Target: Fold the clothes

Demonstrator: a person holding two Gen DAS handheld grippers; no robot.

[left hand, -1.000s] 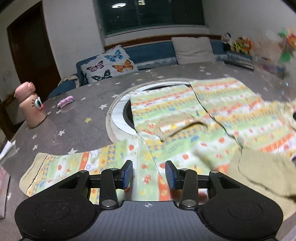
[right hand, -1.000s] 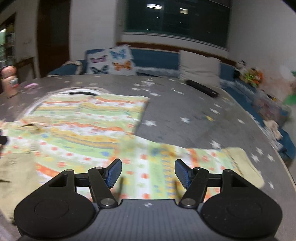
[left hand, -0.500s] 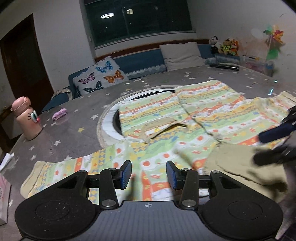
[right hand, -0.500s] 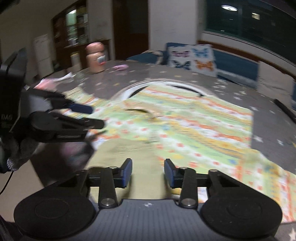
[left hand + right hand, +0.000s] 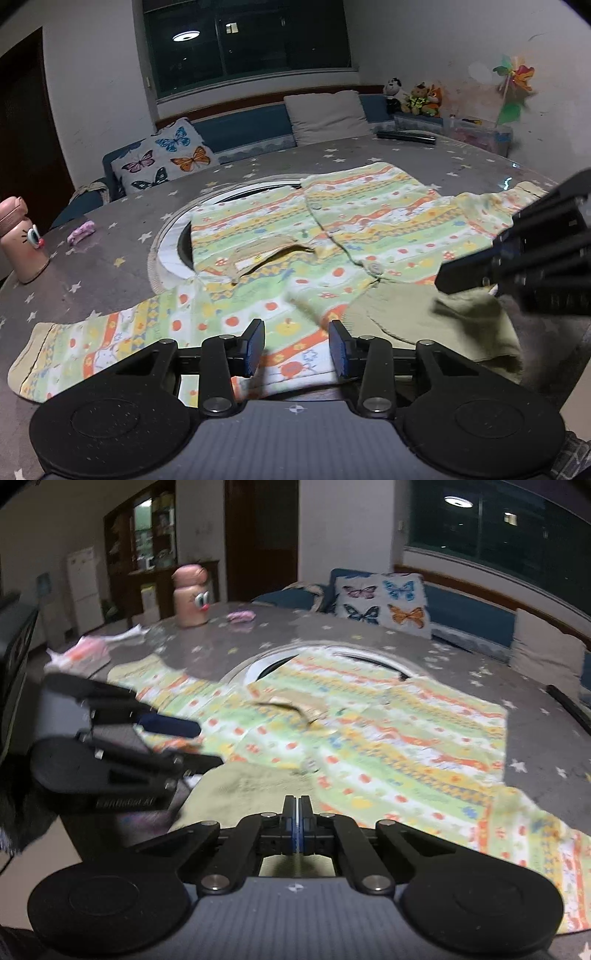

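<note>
A patterned baby cardigan (image 5: 295, 236) lies spread on a star-print tablecloth (image 5: 110, 229). Left gripper (image 5: 296, 347), fingers spread, hovers at its 6 o'clock hem. Right gripper (image 5: 297, 825), pressed together, pinches the olive hem (image 5: 251, 790).

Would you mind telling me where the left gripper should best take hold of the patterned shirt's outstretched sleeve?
I'd grip the sleeve at its beige cuff, coming in low from the table edge nearest the left gripper. The sleeve lies flat and fully extended, so the cuff is a free end, thin enough for the open gripper to pinch and carry inward.
</note>
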